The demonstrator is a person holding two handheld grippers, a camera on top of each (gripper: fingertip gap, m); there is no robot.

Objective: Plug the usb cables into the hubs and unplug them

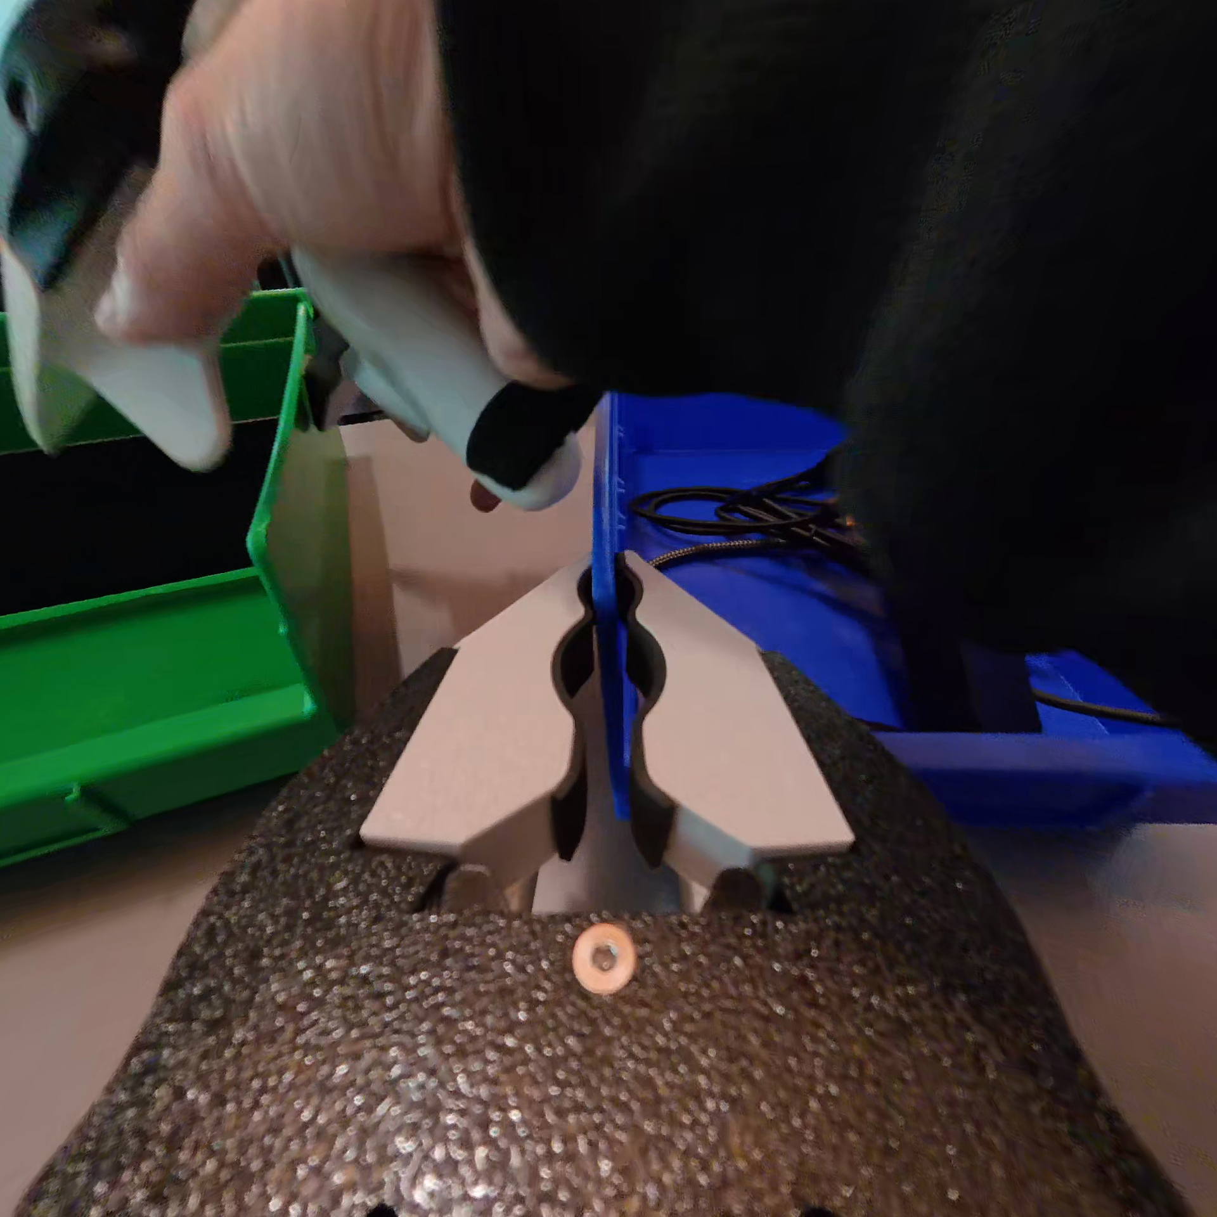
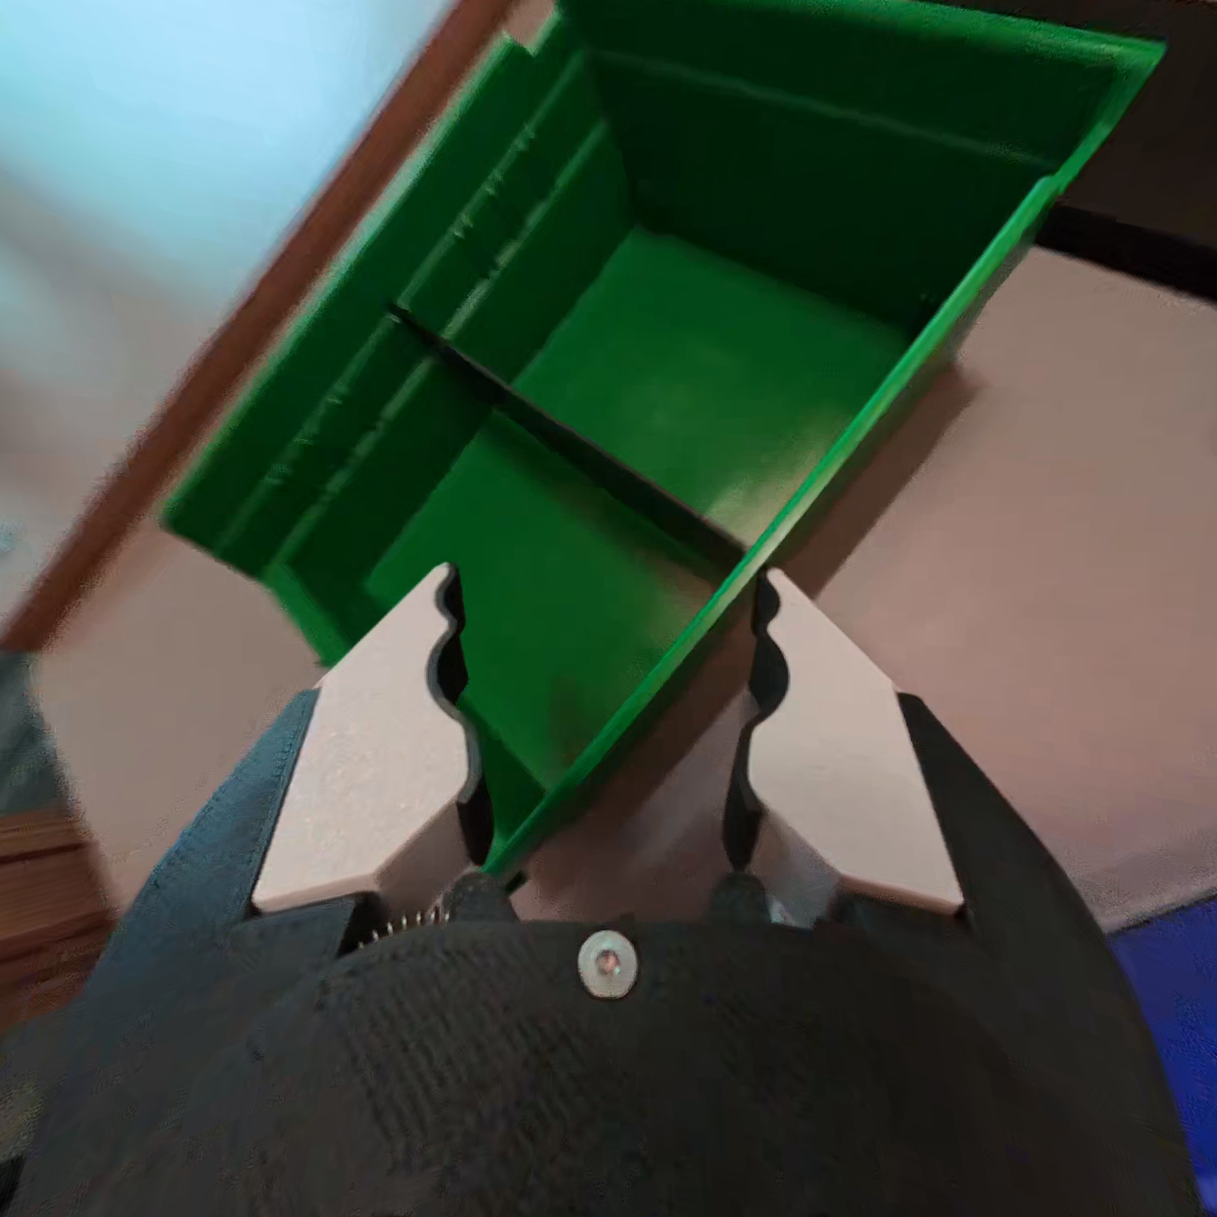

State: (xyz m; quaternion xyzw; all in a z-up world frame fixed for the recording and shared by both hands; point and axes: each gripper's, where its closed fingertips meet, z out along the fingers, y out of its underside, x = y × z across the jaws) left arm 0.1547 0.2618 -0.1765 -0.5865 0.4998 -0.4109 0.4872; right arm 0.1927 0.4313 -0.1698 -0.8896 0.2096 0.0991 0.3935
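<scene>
left claw point(image 1: 609, 579) is pinching the blue bin point(image 1: 724, 593) wall | right claw point(image 2: 606, 586) is hovering wide over the green bin point(image 2: 658, 395) | advice: reach for cables point(image 1: 744, 507) inside the blue bin

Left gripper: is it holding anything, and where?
Yes. The left gripper is shut on the blue bin, pinching the top edge of its side wall.

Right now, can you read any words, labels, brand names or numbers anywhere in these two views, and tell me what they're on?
None: no readable text in either view.
Green bin: plain plastic, no label visible.
Blue bin: plain walls; the black cables inside carry no legible marking.
Left tongs and right tongs: bare fingers, only a screw on each body.
The view is motion-blurred, so any small print would be lost.
</scene>
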